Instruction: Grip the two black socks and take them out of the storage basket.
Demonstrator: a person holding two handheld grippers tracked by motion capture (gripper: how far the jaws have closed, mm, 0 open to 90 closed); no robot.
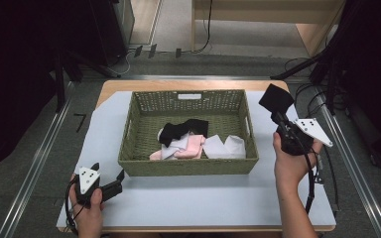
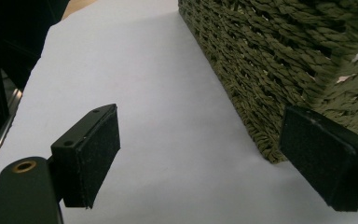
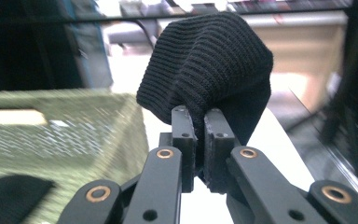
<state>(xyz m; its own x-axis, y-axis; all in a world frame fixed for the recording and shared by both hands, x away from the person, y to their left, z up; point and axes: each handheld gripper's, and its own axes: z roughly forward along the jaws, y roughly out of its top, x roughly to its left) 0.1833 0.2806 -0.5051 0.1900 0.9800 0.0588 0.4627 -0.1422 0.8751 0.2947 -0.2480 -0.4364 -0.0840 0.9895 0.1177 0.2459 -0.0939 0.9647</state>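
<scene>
A green woven basket [image 1: 188,166] stands mid-table and holds black, pink and white socks [image 1: 193,139]. To the right of the basket, above the white sheet, my right gripper [image 1: 280,118] is shut on a black ribbed sock [image 1: 276,100]. In the right gripper view the black sock [image 3: 209,70] bunches over the closed jaws of the right gripper [image 3: 199,135]. My left gripper [image 1: 120,177] rests at the front left, just off the basket's front-left corner. In the left gripper view the left gripper [image 2: 219,158] stands open with bare sheet between its pads [image 2: 95,154], and the basket wall [image 2: 261,70] lies to the right.
A white sheet [image 1: 198,198] covers the wooden table [image 1: 114,87]. Dark stands and cables [image 1: 322,64] crowd the floor at the back and right. A metal rail [image 1: 39,163] runs along the left side of the table.
</scene>
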